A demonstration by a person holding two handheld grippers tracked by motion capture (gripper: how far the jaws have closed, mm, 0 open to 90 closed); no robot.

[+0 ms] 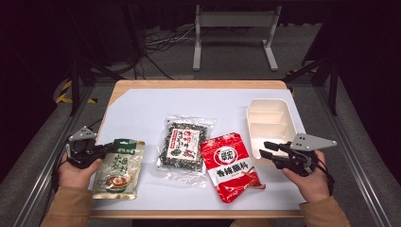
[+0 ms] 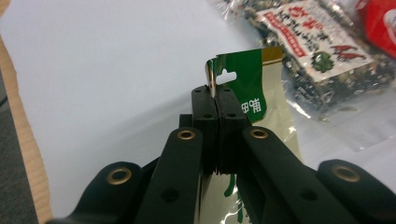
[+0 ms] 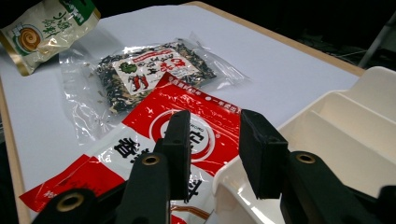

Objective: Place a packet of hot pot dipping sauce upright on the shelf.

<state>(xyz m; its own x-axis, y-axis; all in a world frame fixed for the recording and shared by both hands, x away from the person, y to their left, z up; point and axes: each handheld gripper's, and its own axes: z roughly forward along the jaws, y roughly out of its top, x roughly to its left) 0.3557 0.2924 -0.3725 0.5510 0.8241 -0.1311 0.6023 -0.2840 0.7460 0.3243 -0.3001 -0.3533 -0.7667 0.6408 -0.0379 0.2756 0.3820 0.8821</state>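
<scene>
Packets number three before you, trays (image 1: pixel 270 124) one. Your left gripper (image 2: pixel 214 100) clamps the green packet's (image 1: pixel 118 169) glossy, probably foil top; right gripper (image 3: pixel 215 140) gapes, holding nothing.

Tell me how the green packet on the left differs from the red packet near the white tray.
The green packet is pale with a green top; the red packet is bright red with a white band. The left claw is shut on the green packet's top edge, while the red packet lies flat and free on the table, the right claw open above it. The green packet looks somewhat smaller. Both are sealed pouches printed with Chinese characters.
</scene>
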